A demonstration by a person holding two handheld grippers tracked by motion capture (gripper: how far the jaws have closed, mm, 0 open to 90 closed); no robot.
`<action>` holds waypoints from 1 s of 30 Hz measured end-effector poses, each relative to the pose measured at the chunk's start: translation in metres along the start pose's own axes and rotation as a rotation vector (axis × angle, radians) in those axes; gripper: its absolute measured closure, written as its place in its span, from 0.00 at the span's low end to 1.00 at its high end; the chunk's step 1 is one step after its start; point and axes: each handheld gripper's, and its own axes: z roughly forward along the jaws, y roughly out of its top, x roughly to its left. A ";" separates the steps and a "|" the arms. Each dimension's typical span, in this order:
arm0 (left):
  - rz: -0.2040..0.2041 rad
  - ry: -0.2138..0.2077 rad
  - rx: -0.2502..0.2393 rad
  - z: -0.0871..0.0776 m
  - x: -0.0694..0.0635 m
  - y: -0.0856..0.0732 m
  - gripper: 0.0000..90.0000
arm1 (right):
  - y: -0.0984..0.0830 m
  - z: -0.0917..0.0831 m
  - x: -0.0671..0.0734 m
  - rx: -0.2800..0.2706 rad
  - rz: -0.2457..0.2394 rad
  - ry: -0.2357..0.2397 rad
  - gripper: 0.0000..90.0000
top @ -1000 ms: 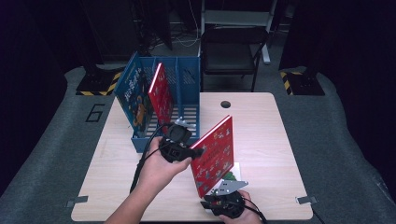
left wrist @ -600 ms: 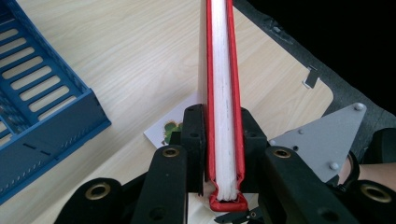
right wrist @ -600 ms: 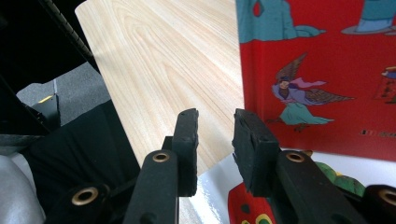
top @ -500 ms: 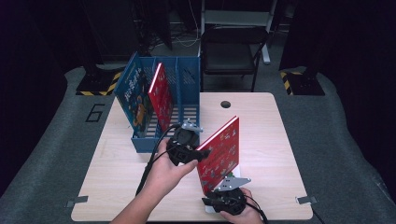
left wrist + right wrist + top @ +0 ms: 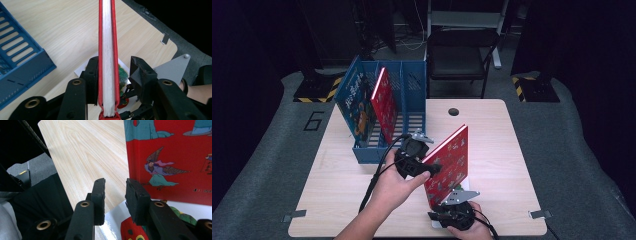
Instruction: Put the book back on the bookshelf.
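At the near edge of the pale wood-grain counter [image 5: 337, 200], the right tool [image 5: 453, 214] sits low in the person's hand, its 2 jaws standing apart with a gap between them; in the right gripper view they straddle the corner of a glossy white sheet [image 5: 113, 222] lying flat on the counter, and whether the pads press on anything I cannot tell. Just beyond it stands the red book [image 5: 447, 165], upright on its lower edge and tilted, its illustrated cover facing the near right. The left tool [image 5: 414, 159] is at the book's upper left edge; its jaws have just been opening, and in the left gripper view the book's white page edge [image 5: 108, 57] runs between them, the left jaw against the cover while the right jaw stands clear of it, so the hold looks slack. Farther back on the left of the counter is a blue slotted file rack [image 5: 412, 95] with 3 bays, holding a second red book [image 5: 384, 102] leaning in a middle bay and a blue-covered book [image 5: 354, 102] at its left side. A round hole [image 5: 454, 111] marks the counter's far edge. Around it lies grey floor covering printed with a 6 [image 5: 314, 121], yellow-black hazard blocks [image 5: 319, 91], then a dark chair [image 5: 459, 57] and an unlit room.
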 end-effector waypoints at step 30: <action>-0.031 0.030 0.014 0.001 0.006 0.002 0.88 | -0.001 0.012 0.010 -0.018 -0.029 -0.068 0.90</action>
